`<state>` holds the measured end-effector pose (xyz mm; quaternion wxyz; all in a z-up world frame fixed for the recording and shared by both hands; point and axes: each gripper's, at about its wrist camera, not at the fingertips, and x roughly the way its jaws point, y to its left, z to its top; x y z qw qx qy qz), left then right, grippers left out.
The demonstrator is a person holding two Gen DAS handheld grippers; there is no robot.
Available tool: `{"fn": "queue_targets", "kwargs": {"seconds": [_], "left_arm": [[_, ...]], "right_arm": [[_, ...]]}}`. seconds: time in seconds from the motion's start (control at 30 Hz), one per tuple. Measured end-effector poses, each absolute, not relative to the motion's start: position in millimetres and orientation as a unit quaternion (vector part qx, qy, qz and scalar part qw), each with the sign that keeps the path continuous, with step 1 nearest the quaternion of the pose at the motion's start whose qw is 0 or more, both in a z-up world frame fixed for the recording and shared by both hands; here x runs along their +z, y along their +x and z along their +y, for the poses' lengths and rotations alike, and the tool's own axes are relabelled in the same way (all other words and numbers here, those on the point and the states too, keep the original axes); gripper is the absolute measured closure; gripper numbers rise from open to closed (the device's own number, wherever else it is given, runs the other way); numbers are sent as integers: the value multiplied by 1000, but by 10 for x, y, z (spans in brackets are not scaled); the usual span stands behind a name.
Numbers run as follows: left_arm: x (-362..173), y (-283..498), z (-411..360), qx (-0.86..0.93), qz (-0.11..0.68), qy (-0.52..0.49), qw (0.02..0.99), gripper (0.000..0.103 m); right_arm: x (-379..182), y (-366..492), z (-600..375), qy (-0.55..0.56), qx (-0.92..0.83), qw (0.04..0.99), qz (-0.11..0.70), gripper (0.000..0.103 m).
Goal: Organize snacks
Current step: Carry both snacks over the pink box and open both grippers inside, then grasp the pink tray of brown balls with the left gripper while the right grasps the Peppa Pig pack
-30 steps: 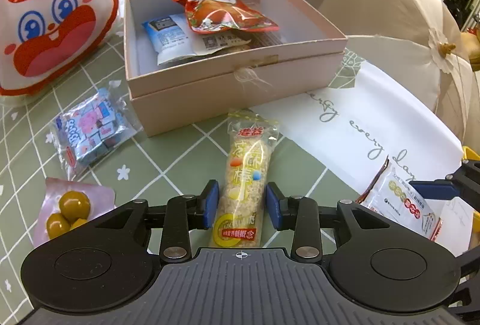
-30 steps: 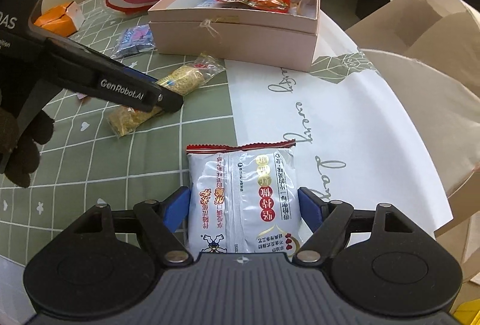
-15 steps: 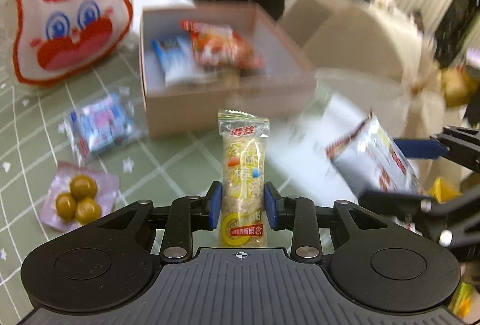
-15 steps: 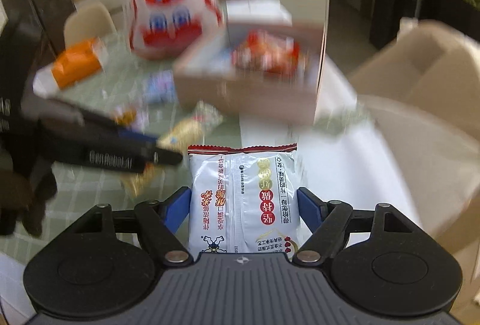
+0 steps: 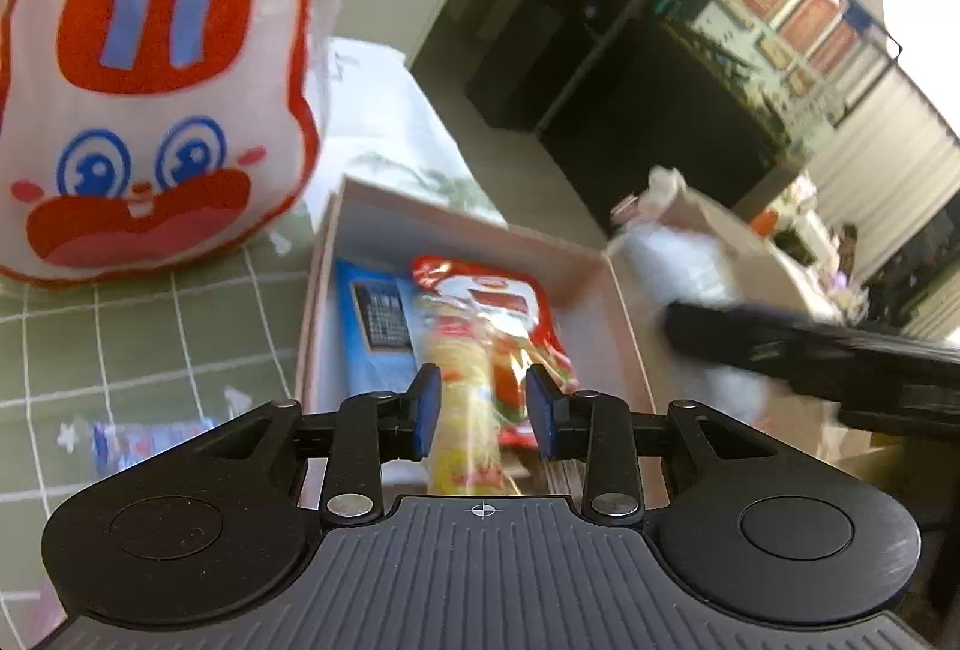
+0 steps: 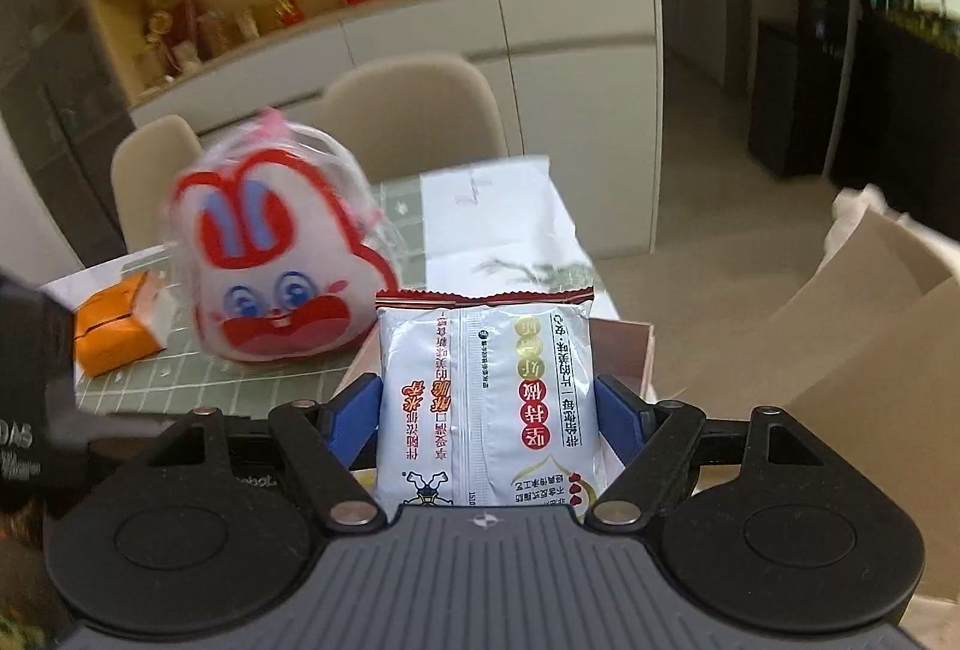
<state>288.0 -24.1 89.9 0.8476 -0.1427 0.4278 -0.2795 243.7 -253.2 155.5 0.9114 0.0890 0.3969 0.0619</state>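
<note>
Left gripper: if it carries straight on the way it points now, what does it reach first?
Probably the red packet lying in the box; the left gripper, holding the yellow bar, points down into it. Depth is unclear.

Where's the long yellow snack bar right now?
In the left wrist view, the snack bar sits clamped in the left gripper, above the pink box, over the red packet.

Left claw (image 5: 483, 410) grips snack bar (image 5: 465, 410) above box (image 5: 624, 302).
</note>
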Motion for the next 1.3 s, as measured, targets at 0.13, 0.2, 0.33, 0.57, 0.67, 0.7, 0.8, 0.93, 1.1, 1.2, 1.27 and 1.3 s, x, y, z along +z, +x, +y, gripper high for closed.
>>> {"fn": "queue_targets", "kwargs": {"seconds": [0.13,0.2,0.33,0.57,0.67,0.7,0.8,0.93,1.1,1.2,1.27,1.3], "left_arm": [[999,2943,19,-265,403,-155,862,68],[954,3003,183,-229,406,-143,873,68],[648,3118,412,-163,439,-126,874,68],[261,3142,174,-185,472,-53,860,75],[230,3007,121,-197,470,-32,860,75],[230,2931,122,-202,471,-34,858,75],[213,2699,162,-216,473,-41,853,76],[171,2376,231,-233,482,-74,842,78],[211,2065,561,-235,482,-138,832,78],[376,1930,877,-190,459,-151,855,78],[460,1843,1114,-153,458,-144,864,78],[472,1803,1195,-135,463,-140,865,78]], "right_arm": [[1228,2744,-2566,129,65,887,439,26],[1112,2747,-2548,125,61,886,442,26],[1013,2773,-2571,153,79,878,448,26],[1035,2590,-2349,77,45,901,424,26],[1127,2352,-2324,67,82,928,357,26],[1153,2297,-2344,74,92,931,345,26],[1213,2173,-2321,61,77,934,342,25],[1235,1838,-2066,-4,80,944,319,24],[1065,1445,-1641,-26,140,928,345,21],[876,1354,-1356,-24,178,912,370,21],[765,1345,-1163,-22,200,902,383,21],[713,1355,-1066,-21,214,896,388,21]]}}
